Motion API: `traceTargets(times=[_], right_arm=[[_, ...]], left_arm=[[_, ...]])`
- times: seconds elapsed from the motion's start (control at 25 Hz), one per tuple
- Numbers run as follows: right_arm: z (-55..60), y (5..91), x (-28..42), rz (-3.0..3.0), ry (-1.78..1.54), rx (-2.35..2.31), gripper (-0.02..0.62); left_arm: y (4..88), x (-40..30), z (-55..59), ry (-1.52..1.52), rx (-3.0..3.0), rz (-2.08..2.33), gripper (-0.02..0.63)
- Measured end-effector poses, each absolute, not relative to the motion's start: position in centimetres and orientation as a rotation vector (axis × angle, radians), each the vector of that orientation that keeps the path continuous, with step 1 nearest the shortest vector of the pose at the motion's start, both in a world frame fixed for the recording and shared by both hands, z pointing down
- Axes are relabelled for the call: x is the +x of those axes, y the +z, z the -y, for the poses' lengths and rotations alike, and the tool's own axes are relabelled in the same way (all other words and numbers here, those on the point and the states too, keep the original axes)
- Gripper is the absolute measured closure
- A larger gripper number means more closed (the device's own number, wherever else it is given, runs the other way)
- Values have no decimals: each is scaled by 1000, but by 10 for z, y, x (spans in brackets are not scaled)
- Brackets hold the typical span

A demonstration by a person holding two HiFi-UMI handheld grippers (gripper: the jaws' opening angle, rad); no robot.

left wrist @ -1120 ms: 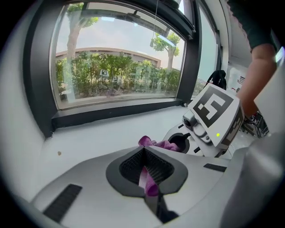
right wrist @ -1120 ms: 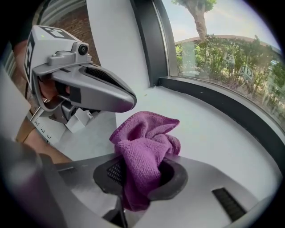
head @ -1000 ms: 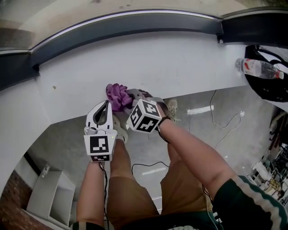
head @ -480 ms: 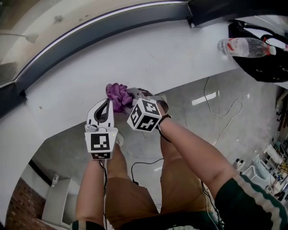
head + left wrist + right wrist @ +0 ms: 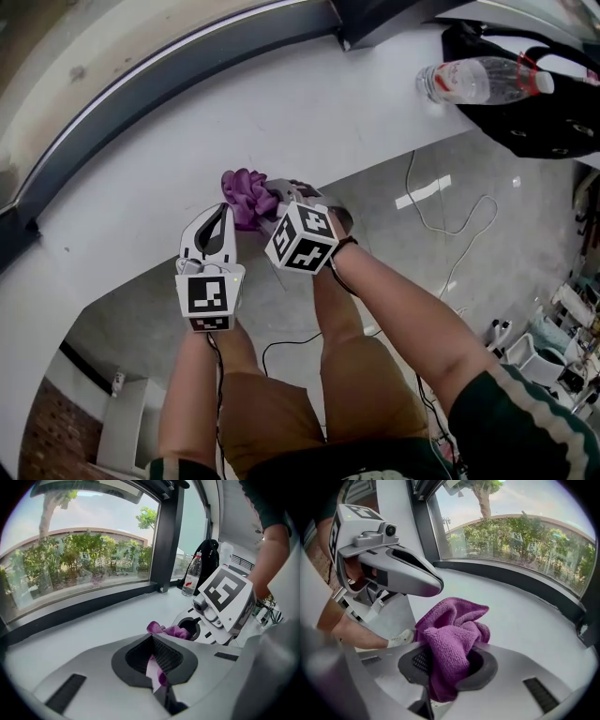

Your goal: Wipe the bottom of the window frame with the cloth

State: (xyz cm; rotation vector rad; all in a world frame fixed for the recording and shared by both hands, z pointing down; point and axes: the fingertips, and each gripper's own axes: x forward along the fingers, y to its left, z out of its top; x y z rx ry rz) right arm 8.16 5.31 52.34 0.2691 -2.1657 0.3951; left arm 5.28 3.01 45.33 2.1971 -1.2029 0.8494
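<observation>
A crumpled purple cloth (image 5: 244, 194) hangs over the near edge of the white sill (image 5: 328, 103), and my right gripper (image 5: 274, 199) is shut on it. In the right gripper view the cloth (image 5: 450, 639) bulges up out of the closed jaws. My left gripper (image 5: 220, 217) is just left of the cloth, shut and holding nothing; in its own view the cloth (image 5: 176, 631) shows beyond the jaws. The dark bottom rail of the window frame (image 5: 187, 56) runs along the far side of the sill, well away from both grippers.
A plastic water bottle (image 5: 478, 80) lies on the sill at the right, next to a black bag (image 5: 544, 112). A vertical frame post (image 5: 166, 536) meets the rail near them. A thin cable (image 5: 441, 216) trails over the shiny floor below the sill.
The sill, frame corner, bottle and bag have slid left in the head view while both grippers keep their pose. The cloth stays in the right gripper.
</observation>
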Motion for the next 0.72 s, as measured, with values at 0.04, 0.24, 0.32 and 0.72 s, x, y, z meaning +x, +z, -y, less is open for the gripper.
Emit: traceTargets(times=[0.04, 0.24, 0.32, 0.72], right_arm=[[-51, 524, 90, 2161, 396, 275, 494], [-39, 524, 132, 2146, 406, 312, 492], [-34, 524, 149, 2143, 415, 332, 492], [-18, 525, 215, 2113, 448, 411, 492]], left_arm=[[454, 63, -28, 846, 2204, 1190, 600], [458, 112, -16, 844, 2244, 1118, 600], [459, 131, -11, 841, 2253, 1100, 600], [464, 204, -2, 858, 2333, 989, 600]])
